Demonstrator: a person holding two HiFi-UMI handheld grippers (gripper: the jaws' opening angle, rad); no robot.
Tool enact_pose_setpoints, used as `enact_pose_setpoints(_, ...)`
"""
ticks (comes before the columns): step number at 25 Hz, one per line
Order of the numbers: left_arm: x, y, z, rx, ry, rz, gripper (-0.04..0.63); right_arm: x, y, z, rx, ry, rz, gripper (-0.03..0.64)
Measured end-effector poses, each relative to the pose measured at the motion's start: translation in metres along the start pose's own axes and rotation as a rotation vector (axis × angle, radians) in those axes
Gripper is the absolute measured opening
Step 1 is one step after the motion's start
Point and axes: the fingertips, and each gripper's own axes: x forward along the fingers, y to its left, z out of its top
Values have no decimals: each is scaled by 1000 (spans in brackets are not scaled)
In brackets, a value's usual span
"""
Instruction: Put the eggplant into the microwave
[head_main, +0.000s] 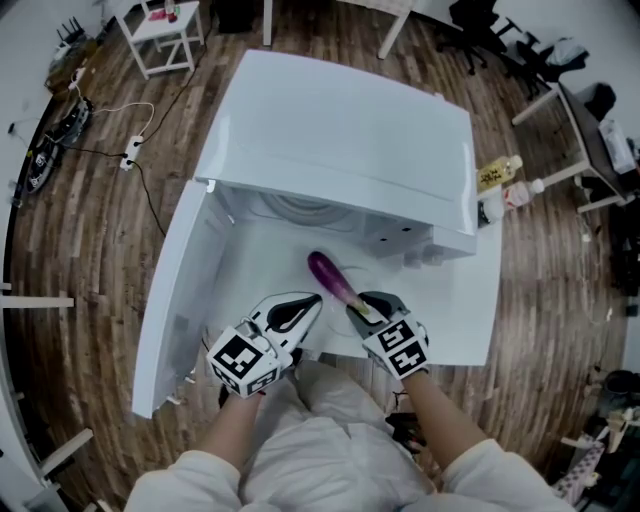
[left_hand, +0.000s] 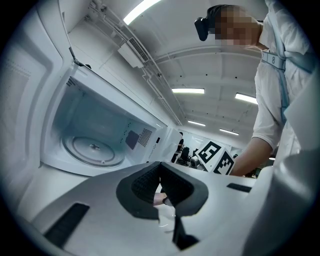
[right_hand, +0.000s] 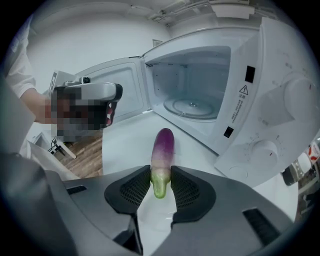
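The purple eggplant (head_main: 330, 277) (right_hand: 162, 155), pale and green at its stem end, sticks out toward the white microwave (head_main: 340, 130). My right gripper (head_main: 362, 310) (right_hand: 161, 187) is shut on the stem end, holding the eggplant just above the white table (head_main: 470, 310). The microwave door (head_main: 175, 300) stands swung open at the left, and the cavity with its glass turntable (right_hand: 192, 106) (left_hand: 92, 150) is empty. Beside the right gripper, in front of the opening, my left gripper (head_main: 305, 305) (left_hand: 159, 182) has its pads together with nothing between them.
Bottles (head_main: 505, 185) stand on the floor to the right of the microwave. The control panel with knobs (right_hand: 280, 135) faces the right gripper. A white stool (head_main: 165, 30) and a power strip with cables (head_main: 130, 150) lie at the back left on the wooden floor.
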Motion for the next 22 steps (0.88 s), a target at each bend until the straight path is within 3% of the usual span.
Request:
enact_pose_setpoints(11, -5, 3, -3, -9, -20, 1, 3, -11, -1, 20, -77, -127, -45, 144)
enact_pose_setpoints(22, 7, 18, 13, 14, -63, 35, 3, -6, -17, 73, -142, -202, -84, 144)
